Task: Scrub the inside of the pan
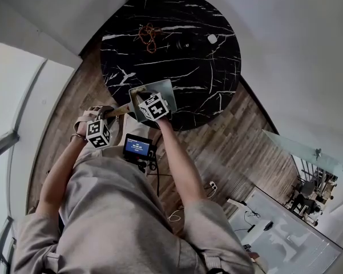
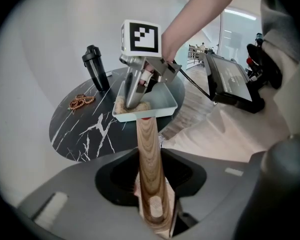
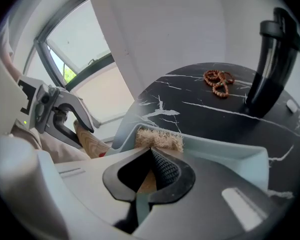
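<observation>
A square pale-green pan (image 1: 160, 89) rests at the near edge of the round black marble table (image 1: 177, 56). Its wooden handle (image 2: 149, 154) runs back between the jaws of my left gripper (image 2: 152, 209), which is shut on it. My right gripper (image 3: 150, 176) is shut on a scrub brush whose tan bristles (image 3: 158, 138) press into the pan's near corner, against the pan wall (image 3: 224, 156). In the left gripper view the right gripper (image 2: 136, 91) points down into the pan (image 2: 162, 104), with the brush (image 2: 132, 105) on the pan's floor. The left gripper (image 3: 55, 111) shows off the table's edge.
A black shaker bottle (image 2: 96, 68) stands at the table's far side, with a string of brown beads (image 2: 81, 102) lying close to it. A small white thing (image 1: 212, 39) lies on the table. A screen device (image 1: 137, 146) hangs at the person's waist. Wood floor lies below.
</observation>
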{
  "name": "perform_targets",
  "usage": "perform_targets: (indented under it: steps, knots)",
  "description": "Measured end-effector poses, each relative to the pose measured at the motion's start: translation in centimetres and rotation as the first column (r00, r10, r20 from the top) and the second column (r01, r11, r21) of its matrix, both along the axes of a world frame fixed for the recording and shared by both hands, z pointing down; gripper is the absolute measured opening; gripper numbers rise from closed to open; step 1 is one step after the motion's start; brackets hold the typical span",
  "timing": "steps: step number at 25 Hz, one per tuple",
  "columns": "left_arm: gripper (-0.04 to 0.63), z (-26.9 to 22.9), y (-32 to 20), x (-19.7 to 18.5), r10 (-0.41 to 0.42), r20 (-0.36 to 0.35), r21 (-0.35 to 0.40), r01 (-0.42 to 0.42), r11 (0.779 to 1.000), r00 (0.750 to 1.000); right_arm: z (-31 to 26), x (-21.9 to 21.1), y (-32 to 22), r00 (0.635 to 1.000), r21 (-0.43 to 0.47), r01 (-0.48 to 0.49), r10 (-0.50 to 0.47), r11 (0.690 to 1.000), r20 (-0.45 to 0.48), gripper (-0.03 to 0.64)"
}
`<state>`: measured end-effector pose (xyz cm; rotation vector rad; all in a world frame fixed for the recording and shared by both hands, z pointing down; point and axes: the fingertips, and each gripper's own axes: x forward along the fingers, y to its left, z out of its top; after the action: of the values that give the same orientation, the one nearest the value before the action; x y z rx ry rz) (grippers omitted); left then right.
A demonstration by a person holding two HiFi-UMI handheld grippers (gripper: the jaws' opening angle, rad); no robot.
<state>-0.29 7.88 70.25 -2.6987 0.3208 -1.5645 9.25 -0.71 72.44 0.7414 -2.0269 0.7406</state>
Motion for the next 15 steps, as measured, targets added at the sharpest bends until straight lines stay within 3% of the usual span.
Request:
perform_targets:
  steps: [5,8,11,15]
  knots:
    - [0.133,-0.1,-0.1,0.0,-0.004,0.006,-0.007,0.004,1.000,1.000,-2.2,1.2,1.0,0.985,-0.058,-0.043,0.052,0.997,0.167,0.018]
    - [0.133,-0.2,-0.1,0.0,-0.003,0.006,-0.008,0.003,1.000,1.000,-4.0,2.6,1.2,0.983,-0.009,-0.049,0.050,0.999,0.174,0.018]
    - [0.133,-0.2,-0.1,0.0,0.000,0.005,-0.010,0.000,1.000,1.000,-5.3,5.3,0.8,0.996,0.079,-0.051,0.045,0.996,0.076,0.018]
    - [0.133,-0.3,-0.2,0.0,0.005,0.004,-0.007,-0.005,1.000,1.000,-5.0,10.1,-0.8,0.985,0.158,-0.065,0.088,0.985,-0.148,0.018]
